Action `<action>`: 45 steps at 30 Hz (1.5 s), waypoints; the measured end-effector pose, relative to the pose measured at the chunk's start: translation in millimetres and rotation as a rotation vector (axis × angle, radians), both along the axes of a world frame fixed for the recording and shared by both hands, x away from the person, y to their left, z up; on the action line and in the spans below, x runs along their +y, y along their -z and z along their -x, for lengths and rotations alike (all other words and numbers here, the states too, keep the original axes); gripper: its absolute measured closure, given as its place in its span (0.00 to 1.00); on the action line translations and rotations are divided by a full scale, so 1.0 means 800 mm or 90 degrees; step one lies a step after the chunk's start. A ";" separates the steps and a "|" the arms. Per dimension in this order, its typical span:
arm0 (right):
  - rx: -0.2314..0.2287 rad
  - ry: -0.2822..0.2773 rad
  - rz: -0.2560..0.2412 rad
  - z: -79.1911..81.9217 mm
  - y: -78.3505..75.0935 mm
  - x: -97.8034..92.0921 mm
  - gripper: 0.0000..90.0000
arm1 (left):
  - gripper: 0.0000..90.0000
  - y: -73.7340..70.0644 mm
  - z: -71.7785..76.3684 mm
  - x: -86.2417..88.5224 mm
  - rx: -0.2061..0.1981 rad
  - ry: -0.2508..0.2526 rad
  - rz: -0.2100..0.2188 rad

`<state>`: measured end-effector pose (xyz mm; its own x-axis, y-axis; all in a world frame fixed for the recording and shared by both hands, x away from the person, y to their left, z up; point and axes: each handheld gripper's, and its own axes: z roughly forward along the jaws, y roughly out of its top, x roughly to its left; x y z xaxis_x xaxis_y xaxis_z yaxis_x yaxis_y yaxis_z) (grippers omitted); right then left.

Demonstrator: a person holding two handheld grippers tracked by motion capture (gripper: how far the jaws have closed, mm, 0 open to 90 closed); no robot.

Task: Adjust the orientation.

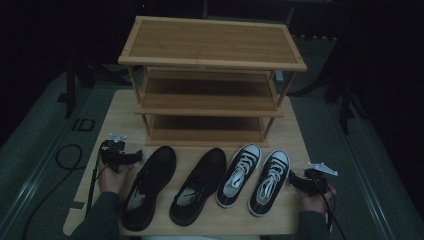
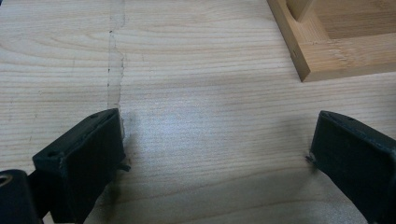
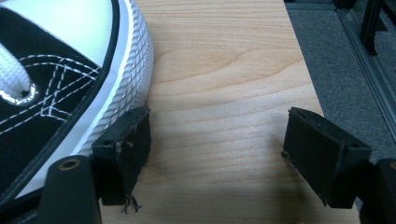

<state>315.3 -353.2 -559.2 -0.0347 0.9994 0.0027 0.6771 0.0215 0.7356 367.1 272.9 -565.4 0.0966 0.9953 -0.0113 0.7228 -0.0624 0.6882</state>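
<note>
Four shoes lined up on the desk [image 1: 300,150] before a wooden shoe rack [image 1: 210,80], a gripper at each end of the row.

The left gripper [image 1: 136,157] rests wide, holding nothing, beside the toe of the outer black shoe [image 1: 149,192]; its mate [image 1: 197,185] lies next. Then come two black-and-white sneakers [image 1: 239,175], [image 1: 269,181]. The right gripper [image 3: 217,140] is wide and holding nothing, its left jaw touching the right sneaker's white sole rim, near the desk's right edge.
</note>
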 end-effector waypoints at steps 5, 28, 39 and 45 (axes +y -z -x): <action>0.000 0.000 0.000 0.000 0.000 0.000 0.25 | 0.03 0.000 0.000 0.000 0.000 -0.001 0.000; 0.000 0.000 0.000 0.000 0.000 0.000 0.25 | 0.56 -0.021 0.015 0.018 0.037 0.033 0.008; 0.000 0.000 0.000 0.000 0.000 0.000 0.25 | 0.57 -0.069 0.041 0.014 0.001 0.121 0.031; 0.000 0.000 0.000 0.000 0.000 0.000 0.25 | 0.57 -0.092 0.054 0.013 -0.011 0.157 0.041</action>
<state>315.3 -353.3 -559.2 -0.0354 0.9994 0.0028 0.6770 0.0219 0.7357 324.3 283.1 -492.2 0.3375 0.9387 -0.0699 0.6797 -0.1916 0.7080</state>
